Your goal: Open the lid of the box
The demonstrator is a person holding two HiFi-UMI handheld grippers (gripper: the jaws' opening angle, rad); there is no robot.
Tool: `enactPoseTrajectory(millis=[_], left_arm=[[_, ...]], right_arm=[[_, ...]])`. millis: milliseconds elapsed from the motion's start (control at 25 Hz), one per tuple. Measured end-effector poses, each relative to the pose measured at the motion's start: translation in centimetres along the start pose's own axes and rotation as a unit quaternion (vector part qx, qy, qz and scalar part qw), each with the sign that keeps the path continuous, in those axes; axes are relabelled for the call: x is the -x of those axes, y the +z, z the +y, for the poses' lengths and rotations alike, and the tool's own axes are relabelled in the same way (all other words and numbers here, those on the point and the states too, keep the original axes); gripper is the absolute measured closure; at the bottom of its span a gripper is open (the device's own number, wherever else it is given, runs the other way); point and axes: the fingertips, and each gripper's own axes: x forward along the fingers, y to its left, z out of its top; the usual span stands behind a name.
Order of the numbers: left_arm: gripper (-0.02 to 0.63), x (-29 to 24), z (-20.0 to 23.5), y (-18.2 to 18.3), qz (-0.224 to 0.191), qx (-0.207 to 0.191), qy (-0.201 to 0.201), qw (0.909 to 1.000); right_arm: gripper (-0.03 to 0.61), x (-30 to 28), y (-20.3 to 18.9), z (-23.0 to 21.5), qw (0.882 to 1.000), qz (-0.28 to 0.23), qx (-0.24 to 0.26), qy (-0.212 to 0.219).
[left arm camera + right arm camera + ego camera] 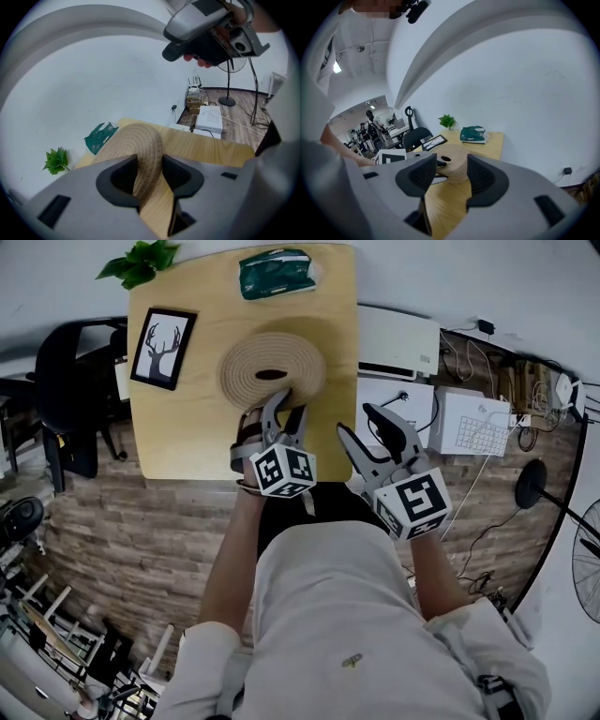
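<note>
A round woven box with a coiled lid (272, 354) stands on the wooden table (187, 432); the lid has a dark hole in its middle. My left gripper (284, 404) reaches the lid's near rim. In the left gripper view the woven lid (136, 140) rim fills the gap between the two pads of the left gripper (150, 171), touching both. My right gripper (358, 420) hangs beyond the table's right near corner, open and empty. The right gripper view shows the box (457, 157) ahead, between the spread jaws of the right gripper (452, 171) but far off.
On the table are a framed deer picture (162, 348) at left, a green packet (275, 273) at the far end and a plant (141, 261) at the far left corner. White boxes (398, 341) and cables lie on the floor to the right; a black chair (61, 381) stands left.
</note>
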Motion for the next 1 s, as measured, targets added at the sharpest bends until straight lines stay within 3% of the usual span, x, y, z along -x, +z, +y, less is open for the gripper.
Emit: enactPoseTrajectory(millis=[240,640,1000], left_arm=[[0.459,0.9,0.4,0.8,-0.012,0.005,0.0,0.9999],[0.505,2.7,1.5,1.9,-0.022,-0.044,0.024,0.9985],[0.528,4.9,3.3,3.1,-0.029,-0.06,0.061,0.9959]], right_arm=[[0.383,0.2,0.5,0.2,1.0,-0.005,0.0,0.001],[0.383,0.4,1.8,0.9,1.0,-0.02,0.003,0.002],[0.387,1.1,2.9,1.7,0.999,-0.032,0.016,0.013]])
